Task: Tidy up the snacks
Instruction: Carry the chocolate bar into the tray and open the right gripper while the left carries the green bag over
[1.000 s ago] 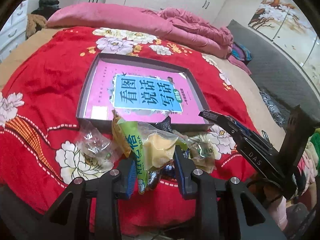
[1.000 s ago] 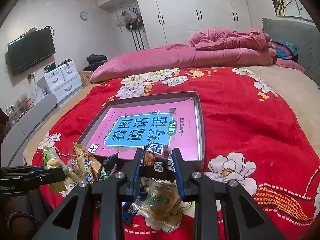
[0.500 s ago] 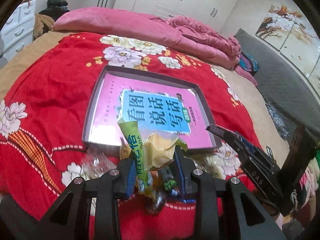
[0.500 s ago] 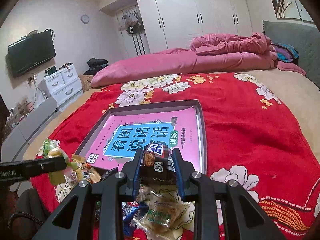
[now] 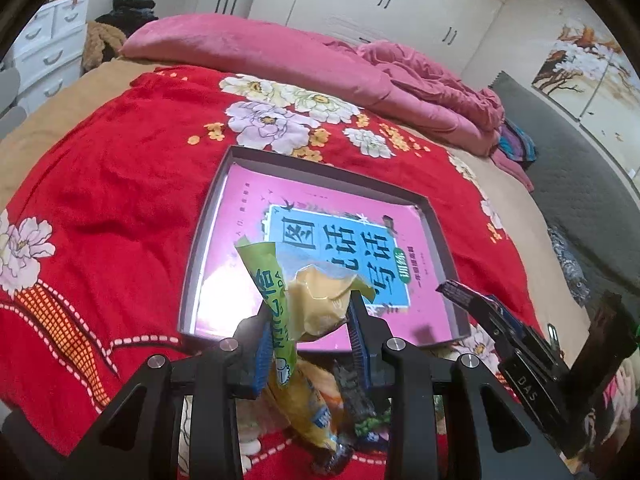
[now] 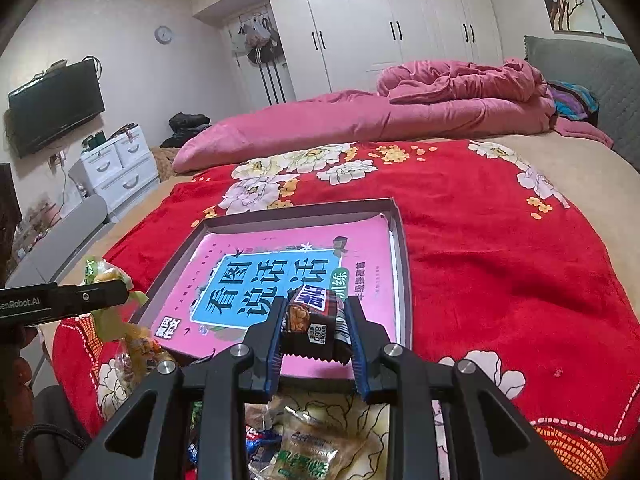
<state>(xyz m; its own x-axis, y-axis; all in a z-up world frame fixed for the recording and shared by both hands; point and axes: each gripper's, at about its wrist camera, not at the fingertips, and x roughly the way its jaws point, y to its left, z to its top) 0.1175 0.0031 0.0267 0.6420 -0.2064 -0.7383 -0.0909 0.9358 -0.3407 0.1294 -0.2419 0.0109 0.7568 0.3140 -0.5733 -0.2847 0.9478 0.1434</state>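
My left gripper (image 5: pixel 310 312) is shut on a green and clear packet with a yellow cake (image 5: pixel 312 304), held over the near edge of a grey tray (image 5: pixel 208 220) lined with a pink and blue book. My right gripper (image 6: pixel 316 320) is shut on a dark brown snack bar (image 6: pixel 314 320), also above the tray's (image 6: pixel 404 280) near rim. In the left wrist view the right gripper (image 5: pixel 452 290) shows at the right; in the right wrist view the left gripper (image 6: pixel 124 292) and its packet (image 6: pixel 102 276) show at the left. Several loose snacks (image 6: pixel 308 452) lie on the bed below the grippers.
The tray sits on a red flowered blanket (image 5: pixel 100 184) over a bed. A pink quilt (image 6: pixel 400 120) is rolled up along the far side. White drawers (image 6: pixel 116 164) and a wall television (image 6: pixel 52 108) stand at the left, wardrobes behind.
Both grippers have moved forward from the snack pile toward the tray, each carrying its snack. The left packet now hangs over the tray's near edge.
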